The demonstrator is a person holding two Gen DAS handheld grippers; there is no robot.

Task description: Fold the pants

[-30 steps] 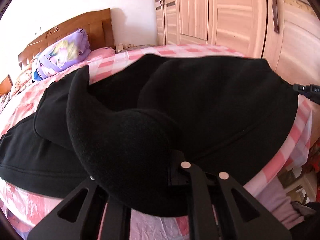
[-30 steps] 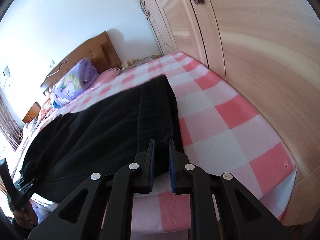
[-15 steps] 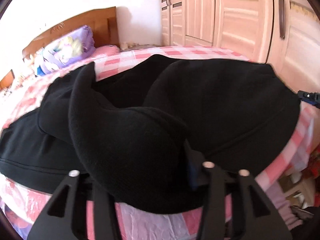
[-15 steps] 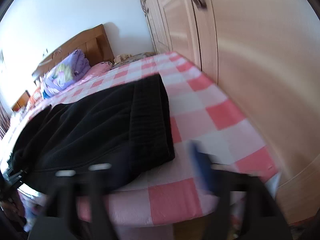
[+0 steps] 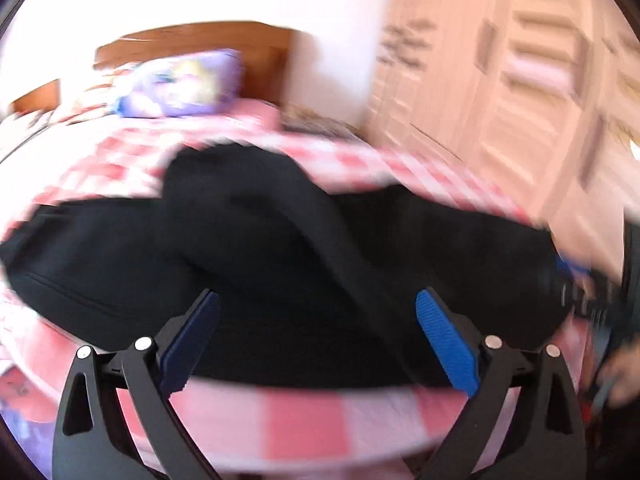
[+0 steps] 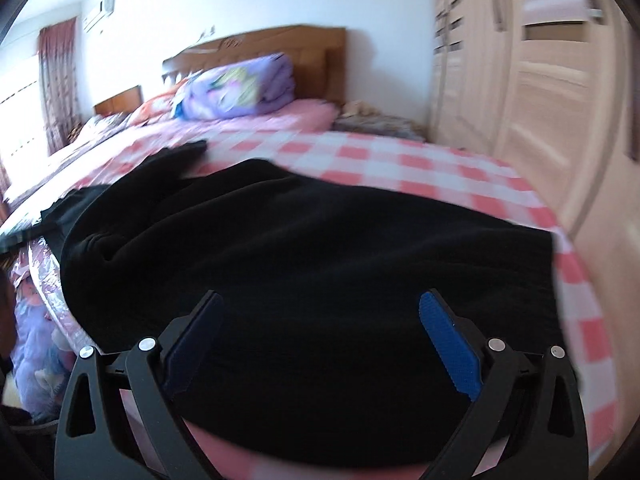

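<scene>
In your left wrist view, your left gripper (image 5: 316, 320) had its blue-padded fingers (image 5: 446, 336) spread wide with nothing between them. The black pants (image 5: 280, 264) lay just beyond the fingertips, bunched across the near edge of the bed (image 5: 304, 420), with a thick fold running from the far middle toward the near right. The frame was heavily blurred, so seams and edges of the cloth were hard to read. At the right edge, this view alone showed your right gripper (image 5: 576, 280) as a blurred blue-and-black shape at the right end of the pants; whether it touched the cloth I could not tell. A purple pillow (image 5: 180, 88) sat against the wooden headboard (image 5: 200, 40) at the far left, and the wardrobe (image 5: 520, 100) stood at the right.

In your right wrist view, your right gripper (image 6: 320, 324) likewise held its fingers (image 6: 450, 340) wide apart and gripped nothing. The pants (image 6: 304, 264) filled the near middle of the pink checked bed (image 6: 400, 164), heaped in a rounded mound, and a narrow dark strip trailed toward the far left. This sharper view showed what the other did not: a curtain (image 6: 58, 80) at the far left, an air conditioner (image 6: 100, 10) high on the wall, and bedding hanging at the near left side of the bed. The wardrobe (image 6: 540, 100) lined the right.
</scene>
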